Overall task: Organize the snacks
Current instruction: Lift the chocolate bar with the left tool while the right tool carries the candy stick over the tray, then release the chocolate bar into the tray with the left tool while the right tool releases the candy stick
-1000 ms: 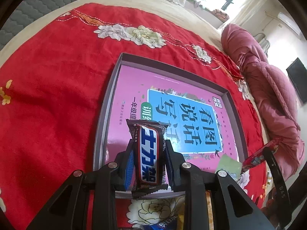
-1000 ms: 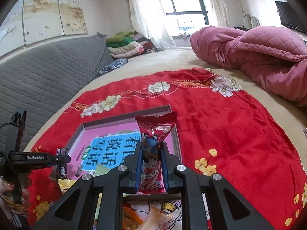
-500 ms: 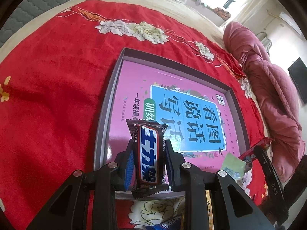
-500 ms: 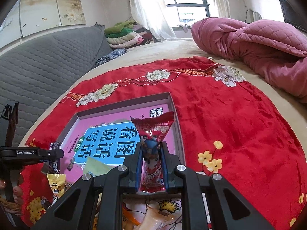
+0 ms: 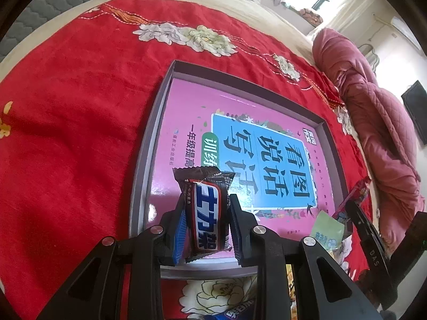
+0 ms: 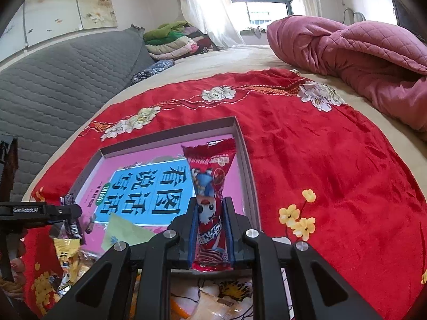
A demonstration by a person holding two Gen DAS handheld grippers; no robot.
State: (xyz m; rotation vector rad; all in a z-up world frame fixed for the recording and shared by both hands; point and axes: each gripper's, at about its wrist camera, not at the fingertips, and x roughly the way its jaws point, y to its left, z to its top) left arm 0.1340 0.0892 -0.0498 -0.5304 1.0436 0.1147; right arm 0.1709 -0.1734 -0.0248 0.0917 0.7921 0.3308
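My left gripper (image 5: 206, 208) is shut on a dark Snickers bar (image 5: 205, 213) and holds it upright over the near left corner of a shallow grey box (image 5: 149, 144) with a pink and blue printed bottom. My right gripper (image 6: 212, 213) is shut on a red snack packet (image 6: 212, 186) over the box's near right side (image 6: 246, 160). The left gripper also shows in the right wrist view (image 6: 70, 213). The right gripper with its red packet (image 5: 355, 194) shows at the right of the left wrist view. A pale green packet (image 6: 125, 233) lies at the box's near edge.
The box lies on a red flowered cloth (image 5: 66, 133) on a bed. Several loose snacks (image 6: 210, 304) lie on the cloth near me, with yellow packets (image 6: 66, 250) at the left. A pink quilt (image 6: 360, 61) is heaped at the right. A grey headboard (image 6: 66, 80) stands at the left.
Both grippers have moved forward over the box with their snacks still held. The box now looks nearer and larger in both views.
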